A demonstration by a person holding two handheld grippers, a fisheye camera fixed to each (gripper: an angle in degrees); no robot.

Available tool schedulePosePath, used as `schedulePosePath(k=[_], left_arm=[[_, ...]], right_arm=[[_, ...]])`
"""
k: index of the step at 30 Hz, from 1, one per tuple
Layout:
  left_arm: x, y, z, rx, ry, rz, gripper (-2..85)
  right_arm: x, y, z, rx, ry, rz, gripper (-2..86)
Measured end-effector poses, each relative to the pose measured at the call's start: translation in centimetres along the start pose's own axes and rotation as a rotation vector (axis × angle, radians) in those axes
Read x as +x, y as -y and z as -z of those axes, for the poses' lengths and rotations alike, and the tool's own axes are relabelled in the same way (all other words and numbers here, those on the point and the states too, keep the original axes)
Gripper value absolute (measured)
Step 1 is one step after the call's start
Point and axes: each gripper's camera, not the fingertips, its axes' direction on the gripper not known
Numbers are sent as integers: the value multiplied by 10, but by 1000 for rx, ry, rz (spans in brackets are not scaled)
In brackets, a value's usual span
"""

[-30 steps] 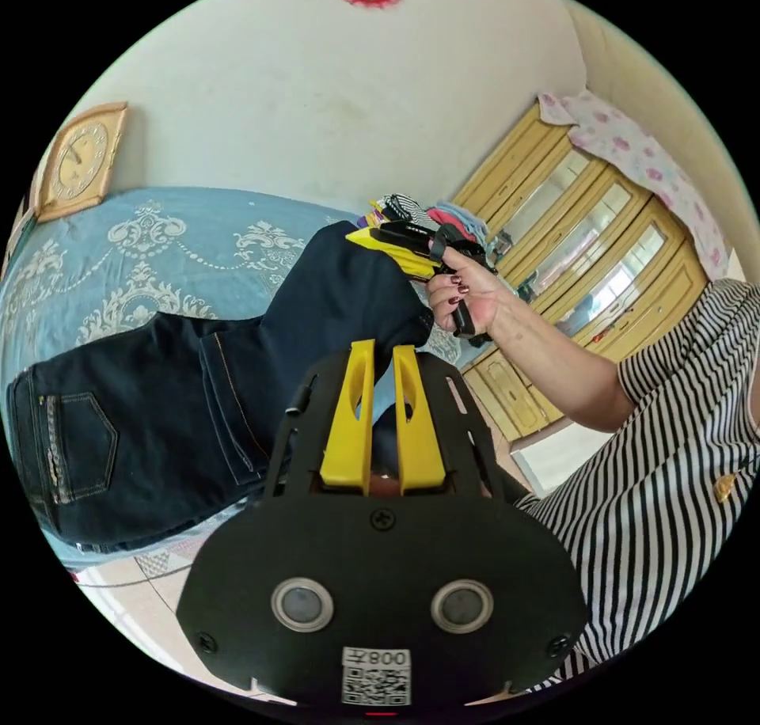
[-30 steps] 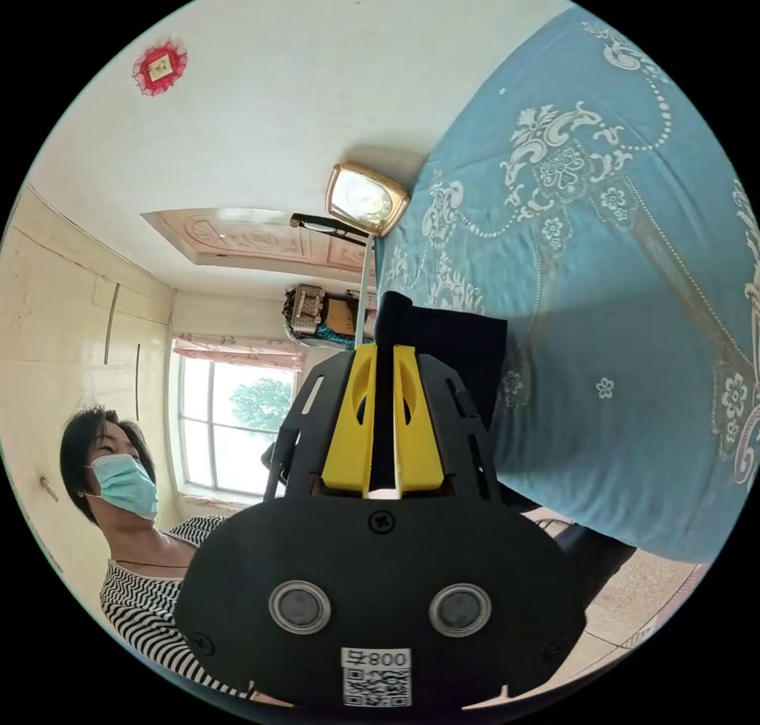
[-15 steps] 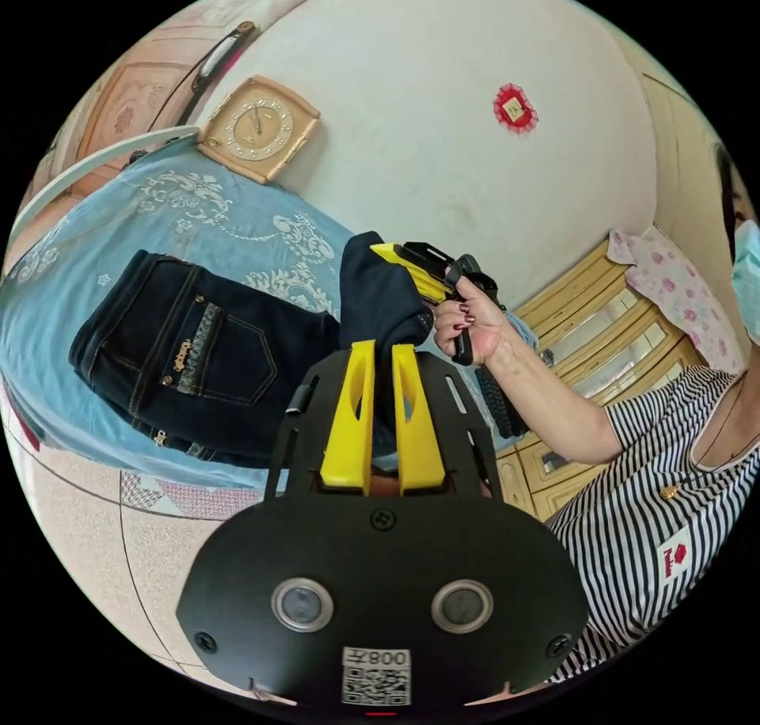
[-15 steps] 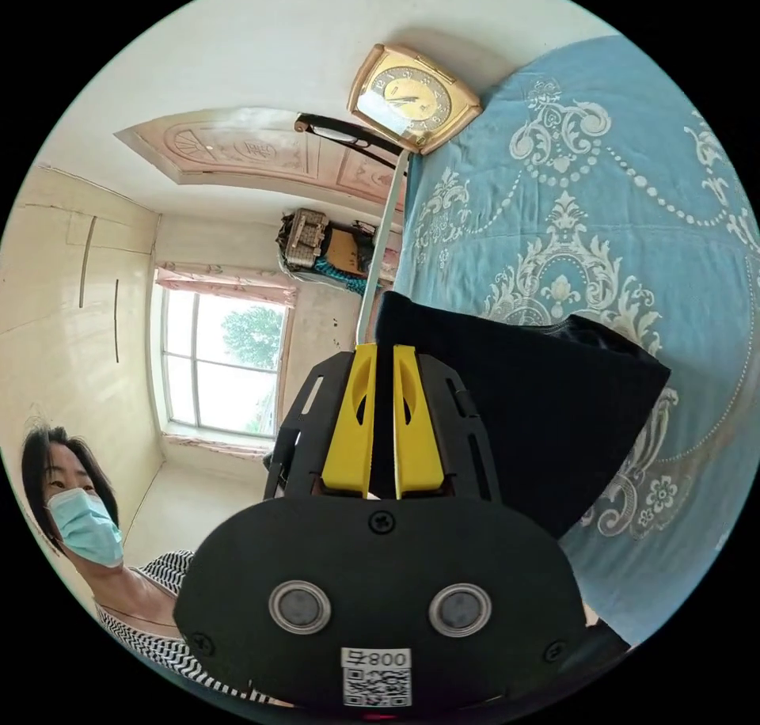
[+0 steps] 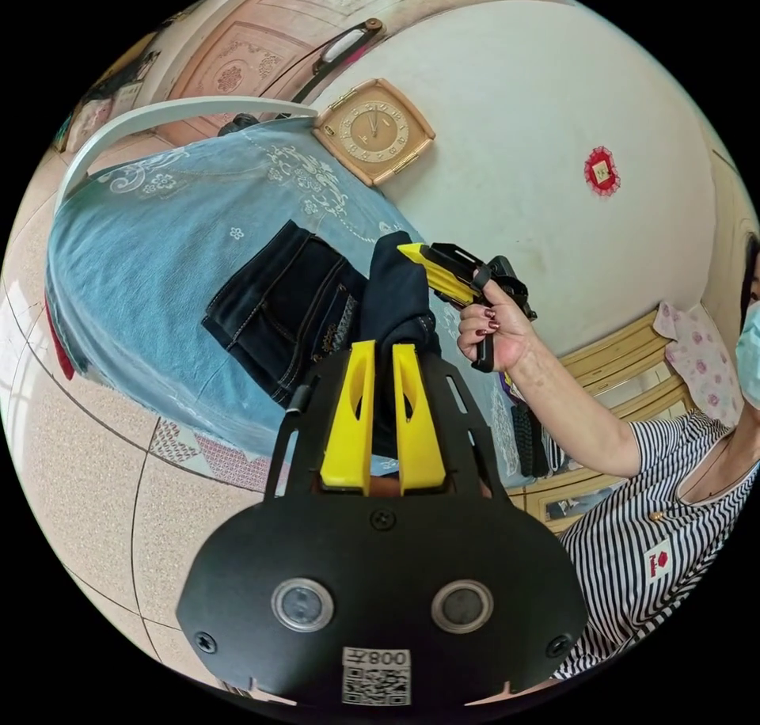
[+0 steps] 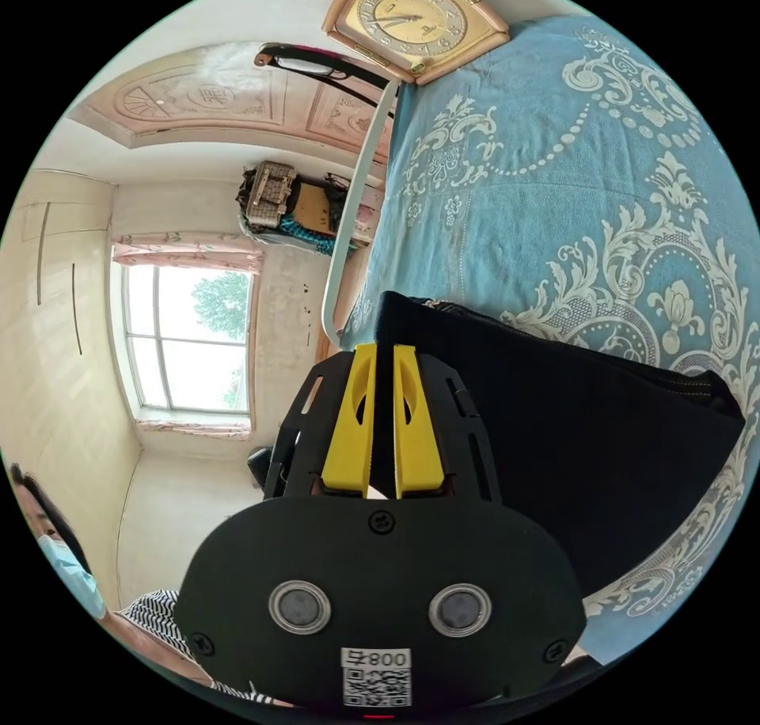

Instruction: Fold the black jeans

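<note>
**Inspector A:** Room first. What does the left gripper view record?

**Inspector B:** A pale wall (image 5: 507,123) carrying a gold-framed clock (image 5: 374,130) and a small red ornament (image 5: 602,169). Speckled floor tiles (image 5: 87,472) run below a bed under a blue patterned bedspread (image 5: 142,258). Yellow wooden cabinets (image 5: 625,353) stand beyond the person's arm. The right gripper view adds a bright window (image 6: 194,341) and a carved ceiling panel (image 6: 198,100).

**Inspector A:** And the black jeans?

**Inspector B:** The black jeans (image 5: 293,305) lie on the bedspread near its edge, waistband and stitched pocket flat on the cloth. One end is lifted off the bed and rises toward both tools.

**Inspector A:** State of the left gripper?

**Inspector B:** The left gripper (image 5: 383,353) has its yellow jaws pressed together on a dark fold of denim that runs up between them.

**Inspector A:** The right gripper?

**Inspector B:** In the right gripper view, the right gripper (image 6: 383,353) likewise pinches the jeans; the dark fabric spreads from the jaws across the bedspread. In the left gripper view a hand (image 5: 499,333) holds that tool just beside the raised denim, its yellow tip touching the cloth.
</note>
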Motion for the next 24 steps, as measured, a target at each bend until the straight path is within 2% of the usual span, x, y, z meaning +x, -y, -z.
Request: schedulePosePath(k=[12, 21, 24], left_arm=[[-75, 2, 21, 56, -2, 114, 15], [-106, -11, 19, 87, -17, 246, 43], [-102, -25, 27, 145, 71, 307, 34]], right_arm=[[-31, 31, -65, -47, -25, 8, 28], [-31, 43, -107, -97, -30, -5, 62], [-35, 42, -115, -106, -12, 14, 68]])
